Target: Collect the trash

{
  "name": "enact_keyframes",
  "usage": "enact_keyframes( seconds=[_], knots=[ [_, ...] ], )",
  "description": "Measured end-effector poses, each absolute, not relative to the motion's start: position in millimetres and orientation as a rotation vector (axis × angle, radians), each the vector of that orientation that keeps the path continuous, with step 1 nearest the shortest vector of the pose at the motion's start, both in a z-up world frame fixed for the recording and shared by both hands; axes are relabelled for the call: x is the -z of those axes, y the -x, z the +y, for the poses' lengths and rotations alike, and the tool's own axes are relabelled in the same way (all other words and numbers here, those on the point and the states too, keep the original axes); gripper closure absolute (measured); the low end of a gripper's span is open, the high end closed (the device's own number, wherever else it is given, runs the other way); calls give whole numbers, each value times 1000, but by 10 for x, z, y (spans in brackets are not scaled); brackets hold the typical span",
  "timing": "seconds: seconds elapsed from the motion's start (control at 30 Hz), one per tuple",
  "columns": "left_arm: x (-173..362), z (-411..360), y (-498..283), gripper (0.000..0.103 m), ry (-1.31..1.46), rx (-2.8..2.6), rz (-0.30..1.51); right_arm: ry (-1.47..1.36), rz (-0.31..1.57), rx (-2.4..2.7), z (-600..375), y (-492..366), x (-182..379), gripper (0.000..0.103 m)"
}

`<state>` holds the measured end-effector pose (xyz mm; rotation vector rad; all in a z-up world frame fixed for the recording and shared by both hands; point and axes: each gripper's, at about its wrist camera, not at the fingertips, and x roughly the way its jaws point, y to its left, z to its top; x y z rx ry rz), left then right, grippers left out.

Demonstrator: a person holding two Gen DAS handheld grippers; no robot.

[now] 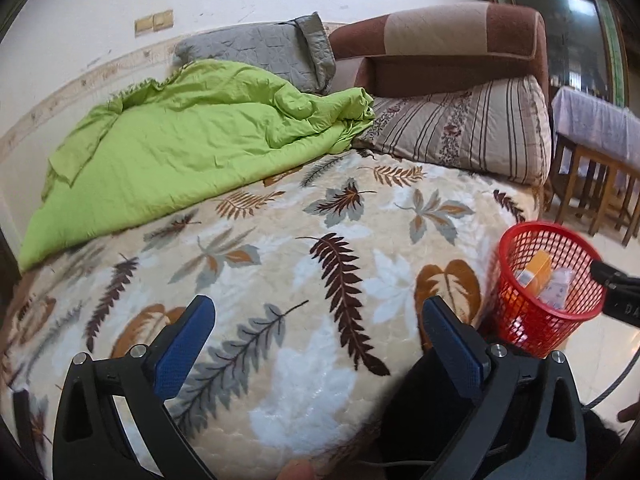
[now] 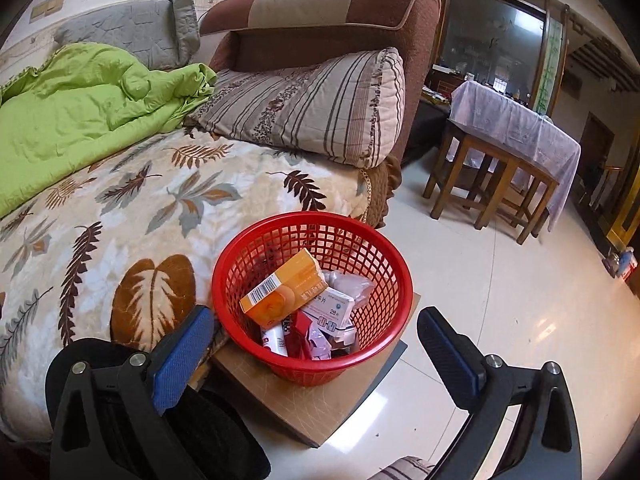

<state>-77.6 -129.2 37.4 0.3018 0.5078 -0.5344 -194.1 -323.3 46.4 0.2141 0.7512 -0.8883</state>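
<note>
A red mesh basket (image 2: 256,240) stands on a low wooden board (image 2: 320,404) beside the bed. Inside it lie an orange box (image 2: 284,288), a white medicine box (image 2: 332,308), a clear plastic wrapper (image 2: 352,284) and a few small packets. My right gripper (image 2: 316,330) hangs open just above the basket's near rim, with nothing between its fingers. My left gripper (image 1: 320,318) is open over the leaf-patterned blanket (image 1: 280,240), empty too. In the left wrist view the basket (image 1: 516,248) sits at the right, with the right gripper's dark body beside it.
A crumpled green quilt (image 1: 180,136) covers the bed's far left. A striped pillow (image 2: 320,108), a grey pillow (image 1: 260,48) and a brown padded headboard (image 2: 320,8) lie at the far end. A cloth-covered wooden table (image 2: 512,132) with stools stands on the shiny tiled floor (image 2: 500,300) to the right.
</note>
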Motion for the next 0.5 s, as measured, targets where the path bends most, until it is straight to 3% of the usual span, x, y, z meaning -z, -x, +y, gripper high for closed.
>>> enact_keyframes(
  seconds=[0.5],
  knots=[
    [-325, -1357, 765, 0, -334, 487, 490, -230, 763, 879, -3232, 1940, -414, 0]
  ],
)
